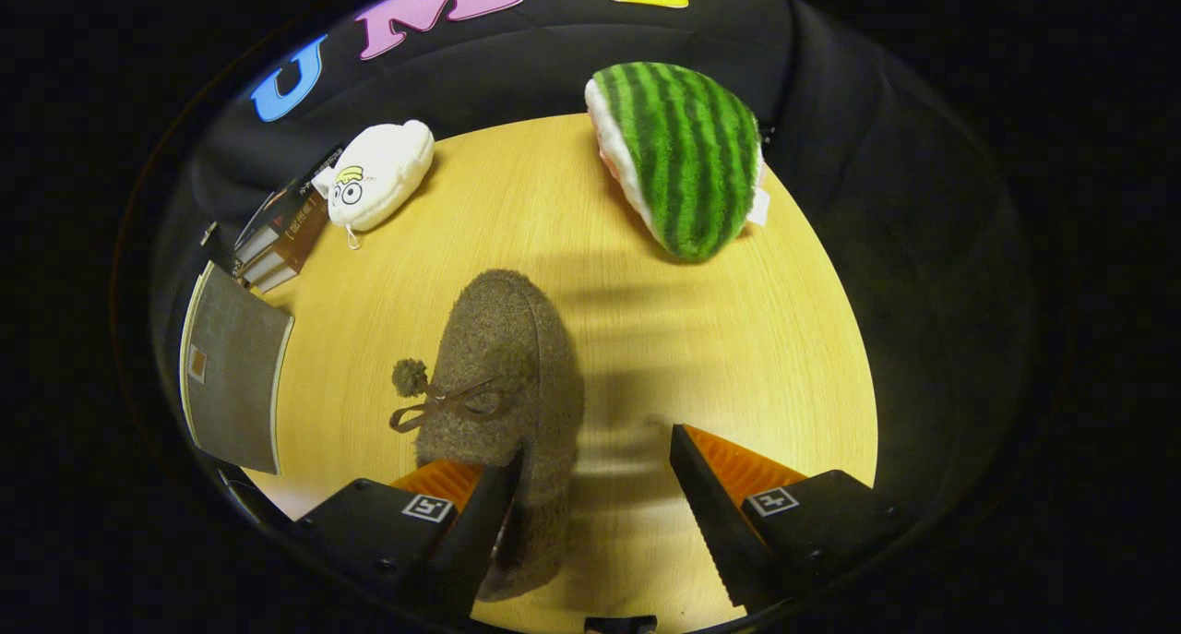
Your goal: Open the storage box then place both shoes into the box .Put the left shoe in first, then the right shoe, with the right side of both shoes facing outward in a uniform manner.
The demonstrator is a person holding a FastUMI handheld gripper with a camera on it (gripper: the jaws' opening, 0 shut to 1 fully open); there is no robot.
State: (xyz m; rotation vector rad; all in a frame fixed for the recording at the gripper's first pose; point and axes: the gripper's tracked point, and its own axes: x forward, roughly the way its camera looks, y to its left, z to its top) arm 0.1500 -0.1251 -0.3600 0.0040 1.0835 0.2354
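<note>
Felt, plush and pale wood grain

Saw a rough, matt felt shoe with a cord bow, on a smooth light wood-grain tabletop; fuzzy plush on the watermelon toy and white pouch; ridged pads on the spread fingers.

The fuzzy slipper is brown with a matching pompom and bow, resting on a pale yellow wood-grain desk. The watermelon plush carries dark and light green stripes with a white edge. The plush pouch is white with a yellow-and-black cartoon face, and the board is grey.
</note>
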